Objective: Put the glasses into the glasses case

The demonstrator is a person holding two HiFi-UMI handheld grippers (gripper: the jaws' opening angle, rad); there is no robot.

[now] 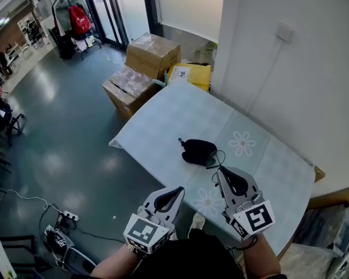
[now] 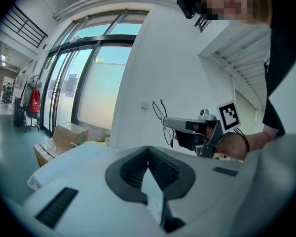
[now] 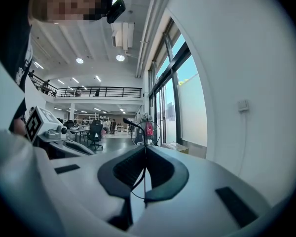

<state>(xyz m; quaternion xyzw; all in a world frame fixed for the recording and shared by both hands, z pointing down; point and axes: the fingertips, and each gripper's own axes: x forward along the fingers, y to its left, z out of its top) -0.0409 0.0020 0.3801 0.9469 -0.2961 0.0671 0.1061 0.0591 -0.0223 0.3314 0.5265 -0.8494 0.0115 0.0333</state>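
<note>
Pale table (image 1: 163, 121), black glasses case (image 1: 199, 151) on it, right gripper (image 3: 144, 149) pinching glasses (image 2: 159, 111)

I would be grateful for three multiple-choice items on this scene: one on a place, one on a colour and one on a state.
1. Where does the glasses case lie?
A on the floor; B on the table; C on a chair.
2. What colour is the glasses case?
A black; B yellow; C red.
3. The right gripper is:
A open and empty; B shut on the glasses case; C shut on the glasses.

Answers:
1 B: it rests on the pale flowered tabletop.
2 A: it shows black against the cloth.
3 C: the jaws pinch the thin wire frame.
</note>
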